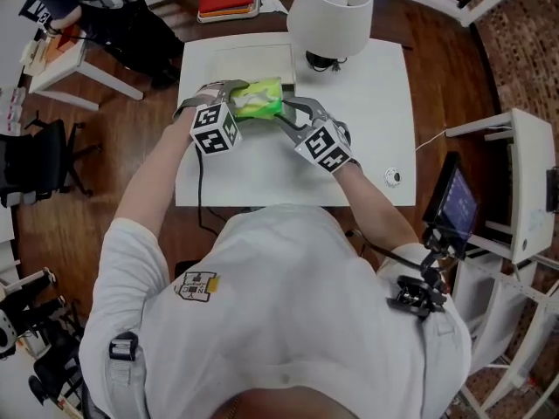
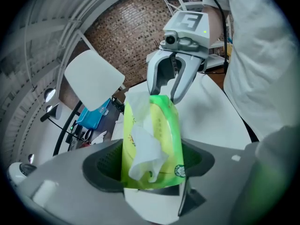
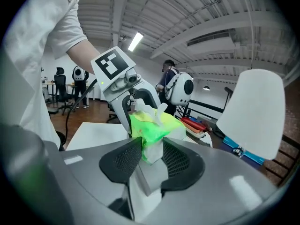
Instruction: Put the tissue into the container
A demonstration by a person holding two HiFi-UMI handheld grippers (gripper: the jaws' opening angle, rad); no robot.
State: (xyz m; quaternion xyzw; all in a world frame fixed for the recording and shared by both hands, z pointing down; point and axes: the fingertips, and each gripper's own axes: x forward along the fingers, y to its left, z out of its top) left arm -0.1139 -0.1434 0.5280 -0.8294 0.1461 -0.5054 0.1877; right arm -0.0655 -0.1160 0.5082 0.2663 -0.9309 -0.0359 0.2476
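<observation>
We see the left gripper [image 2: 150,165] with jaws spread wide and clamped on the sides of a green pack [image 1: 258,99]. The pads press on it and the pack fills the gap. A white tissue [image 2: 143,149] sticks out of the pack's top slit, crumpled and hanging loose.

The right gripper [image 3: 152,158] has its jaws much narrower, pinched on the pack's other end, with a thin green-and-white edge squeezed between the pads. The two grippers face each other with the pack bridged between them, left gripper on the left end and right gripper on the right end.

The pack is held above a white table [image 1: 367,129], at the table's far-middle part. Just beyond the pack, a flat pale box [image 1: 249,62] lies on the table. The pack is not in it. We can't tell if the box is open.

A white lamp [image 1: 330,11] stands at the far edge, right of the box. A small round thing [image 1: 393,177] sits on the near right of the table, well apart from the grippers. A tablet [image 1: 456,203] stands off the table to the right.
</observation>
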